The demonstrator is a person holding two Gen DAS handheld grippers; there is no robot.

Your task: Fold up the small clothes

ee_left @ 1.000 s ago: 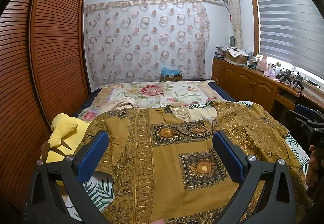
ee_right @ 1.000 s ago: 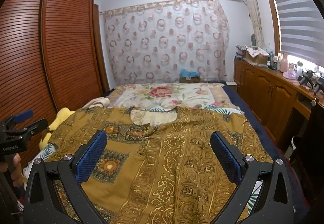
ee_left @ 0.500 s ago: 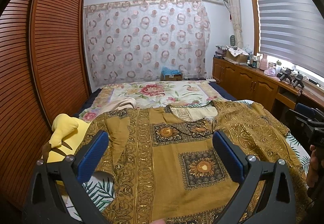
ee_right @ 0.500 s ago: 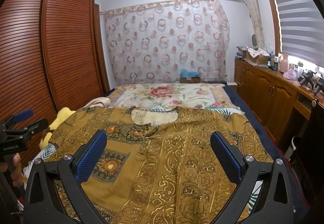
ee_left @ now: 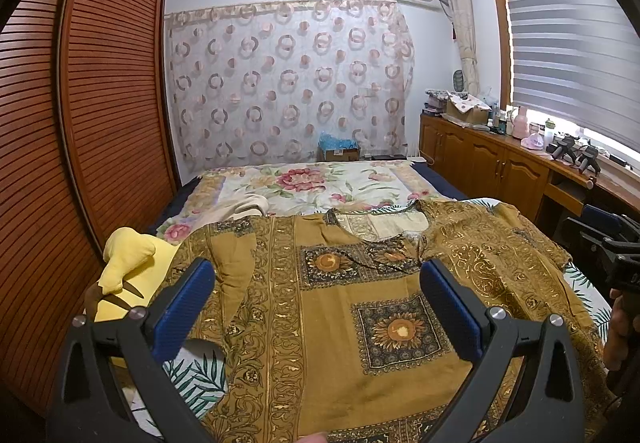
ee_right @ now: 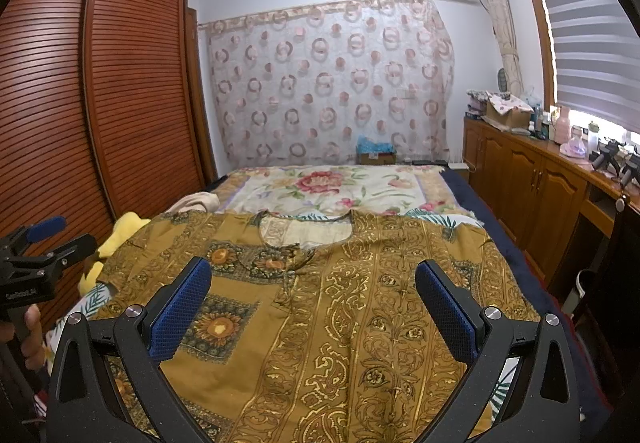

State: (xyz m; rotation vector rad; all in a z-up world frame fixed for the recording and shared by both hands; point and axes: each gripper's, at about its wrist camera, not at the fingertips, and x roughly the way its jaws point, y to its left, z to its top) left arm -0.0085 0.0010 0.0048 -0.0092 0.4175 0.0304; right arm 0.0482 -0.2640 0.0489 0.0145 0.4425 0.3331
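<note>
bed (ee_left: 312, 183): unchanged over the last second | shirt (ee_right: 320, 307): spread flat, front up, neckline at far end, no fold begun | left gripper (ee_left: 316, 307), right gripper (ee_right: 312, 303): both wide apart, empty, hovering motionless above shirt; folding likely about to start

shirt (ee_right: 328, 307) spread on bed (ee_right: 344, 187); plush toy (ee_left: 128, 263) left; cabinets (ee_right: 532, 179) right.

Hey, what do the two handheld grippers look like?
Both the left gripper and right gripper have matte black angular frames with silver screws and two fingers faced with textured blue pads. The left one's body carries small white lettering, too small to read.
</note>
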